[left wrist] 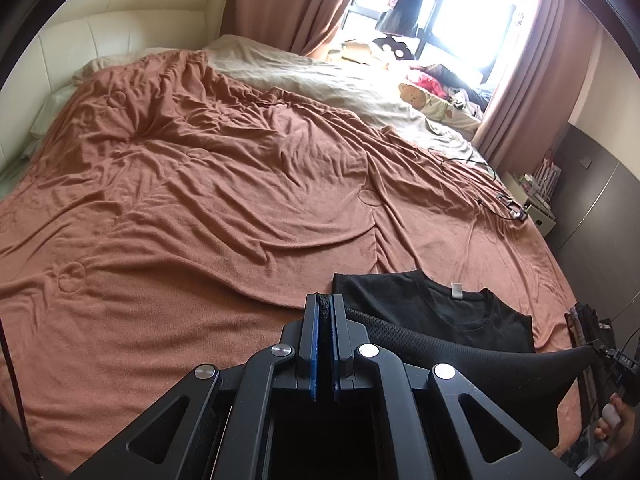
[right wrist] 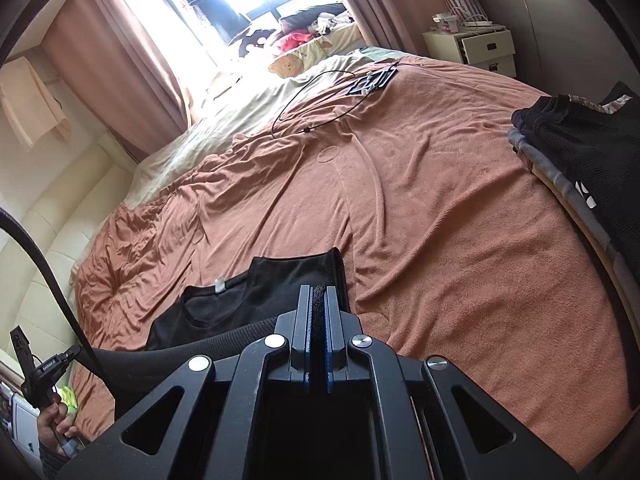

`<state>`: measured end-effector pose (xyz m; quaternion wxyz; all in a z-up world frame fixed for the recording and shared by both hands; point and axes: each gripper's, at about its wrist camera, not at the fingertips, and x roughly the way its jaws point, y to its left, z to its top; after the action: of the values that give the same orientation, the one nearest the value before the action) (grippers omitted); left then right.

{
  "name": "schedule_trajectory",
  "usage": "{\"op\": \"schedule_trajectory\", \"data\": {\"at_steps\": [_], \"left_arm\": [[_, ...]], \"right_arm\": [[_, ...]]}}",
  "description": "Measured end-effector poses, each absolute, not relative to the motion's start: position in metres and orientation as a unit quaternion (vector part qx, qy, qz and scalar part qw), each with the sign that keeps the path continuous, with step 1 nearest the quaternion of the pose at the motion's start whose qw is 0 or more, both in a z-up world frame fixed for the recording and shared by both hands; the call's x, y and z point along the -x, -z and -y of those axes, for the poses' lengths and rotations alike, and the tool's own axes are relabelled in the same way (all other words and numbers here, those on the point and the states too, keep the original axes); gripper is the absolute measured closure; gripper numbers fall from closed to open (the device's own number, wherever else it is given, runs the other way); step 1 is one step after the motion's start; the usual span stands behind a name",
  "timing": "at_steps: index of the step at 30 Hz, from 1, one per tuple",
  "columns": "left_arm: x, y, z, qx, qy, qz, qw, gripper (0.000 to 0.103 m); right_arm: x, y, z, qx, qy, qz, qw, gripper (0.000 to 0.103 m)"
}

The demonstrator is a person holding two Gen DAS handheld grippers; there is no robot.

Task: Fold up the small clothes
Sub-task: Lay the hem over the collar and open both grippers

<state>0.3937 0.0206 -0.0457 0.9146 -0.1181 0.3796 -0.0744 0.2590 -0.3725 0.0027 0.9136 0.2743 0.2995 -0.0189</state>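
Folding the black shirt [left wrist: 436, 312] on the bed [left wrist: 200, 200].

My left tongs [left wrist: 325, 300] and right tongs [right wrist: 319, 294] each pinch the mesh hem, lifted and stretched between them. Next, I judge, carry it evenly over the collar and lay it flat.
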Motion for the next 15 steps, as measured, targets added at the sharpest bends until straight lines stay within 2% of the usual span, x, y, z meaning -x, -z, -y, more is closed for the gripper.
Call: {"op": "schedule_trajectory", "data": {"at_steps": [15], "left_arm": [[-0.479,0.122,0.000,0.079,0.055,-0.456,0.885,0.098]], "right_arm": [[-0.352,0.030,0.379,-0.256,0.040,-0.370,0.892,0.102]]}}
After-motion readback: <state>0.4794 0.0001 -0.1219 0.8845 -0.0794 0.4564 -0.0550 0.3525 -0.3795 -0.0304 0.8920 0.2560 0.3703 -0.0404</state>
